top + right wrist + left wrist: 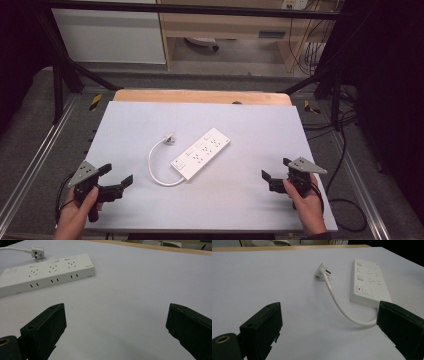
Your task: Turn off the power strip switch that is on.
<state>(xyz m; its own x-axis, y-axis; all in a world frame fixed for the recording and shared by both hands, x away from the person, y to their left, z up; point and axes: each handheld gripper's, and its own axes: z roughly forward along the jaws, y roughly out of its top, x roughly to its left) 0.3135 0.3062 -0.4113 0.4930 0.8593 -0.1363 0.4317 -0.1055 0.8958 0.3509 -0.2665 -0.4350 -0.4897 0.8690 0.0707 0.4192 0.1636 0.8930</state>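
Power strip (200, 153) flat mid-table, plug (169, 138) beside | left gripper (116, 179) jaws apart, empty | right gripper (275, 172) jaws apart, empty

My pale table (250, 200) carries one white power strip (201, 153) lying flat between and beyond my tongs, its cord (151, 167) looping leftward to the plug (169, 138).

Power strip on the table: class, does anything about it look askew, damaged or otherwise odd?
Nothing looks damaged. The power strip lies diagonally on the table, and its plug lies loose at the end of the curled cable, connected to nothing.
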